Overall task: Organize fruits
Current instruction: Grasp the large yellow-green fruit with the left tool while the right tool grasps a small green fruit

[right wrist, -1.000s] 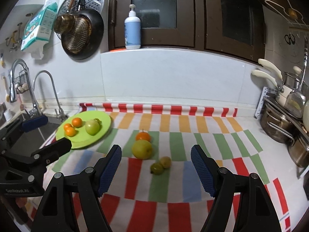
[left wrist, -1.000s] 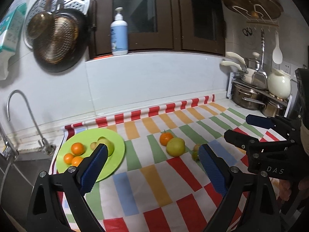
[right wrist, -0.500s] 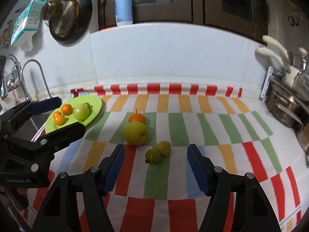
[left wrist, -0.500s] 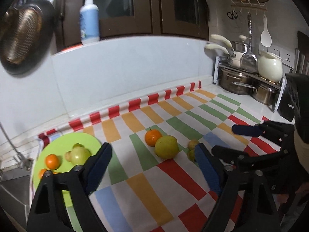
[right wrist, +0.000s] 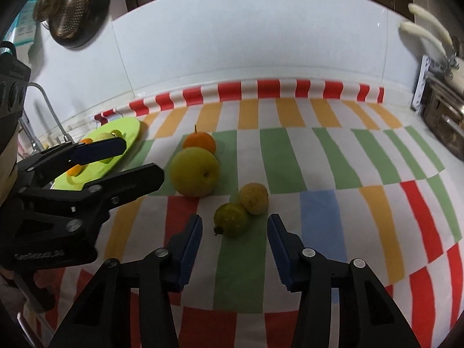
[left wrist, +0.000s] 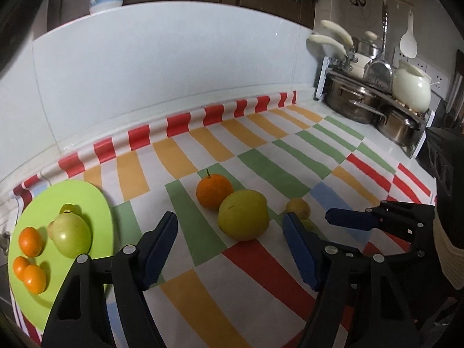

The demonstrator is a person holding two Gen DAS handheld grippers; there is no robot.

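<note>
Green round plastic plate (right wrist: 127,129) at the table's left sits half hidden behind the left gripper (right wrist: 136,159), its fruit hard to make out. Both grippers' jaws are closing on nothing: the left gripper faces the big yellow-green apple (left wrist: 243,215), while the right gripper (right wrist: 234,233) flanks the small green fruit (right wrist: 231,223), which the left view mostly hides.

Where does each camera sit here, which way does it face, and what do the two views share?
Left wrist: on the left gripper, looking down at the big yellow-green fruit; its closing fingers and the right gripper show.
Right wrist: on the right gripper, facing the small green fruit; fingers closing, nothing gripped.
Shared: orange, green plate, striped cloth.
</note>
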